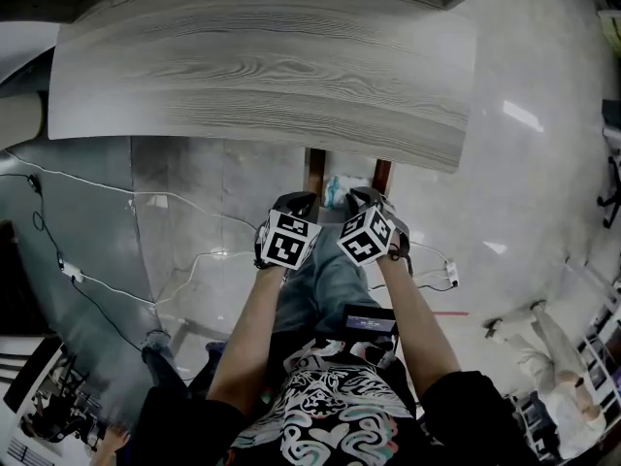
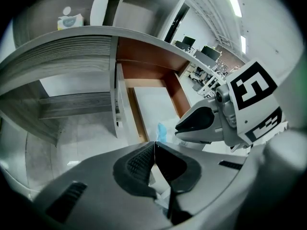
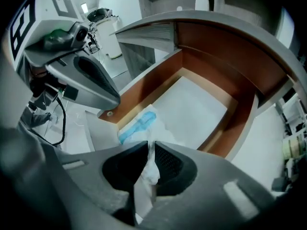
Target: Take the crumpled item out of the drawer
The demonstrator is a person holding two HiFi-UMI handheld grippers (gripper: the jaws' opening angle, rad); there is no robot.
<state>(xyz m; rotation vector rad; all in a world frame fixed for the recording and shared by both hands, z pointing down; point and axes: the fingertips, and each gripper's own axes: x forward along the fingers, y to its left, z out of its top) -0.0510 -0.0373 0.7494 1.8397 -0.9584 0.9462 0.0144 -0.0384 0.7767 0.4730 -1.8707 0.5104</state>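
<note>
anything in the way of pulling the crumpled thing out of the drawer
Nothing visible. The right gripper is shut on the white and blue crumpled item at the front edge of the open brown wooden drawer.

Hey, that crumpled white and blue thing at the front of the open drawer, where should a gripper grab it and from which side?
Pinch a raised white fold of the crumpled item, coming from above at the open front of the drawer: the tabletop overhangs its back. The right gripper is shut on such a fold.
</note>
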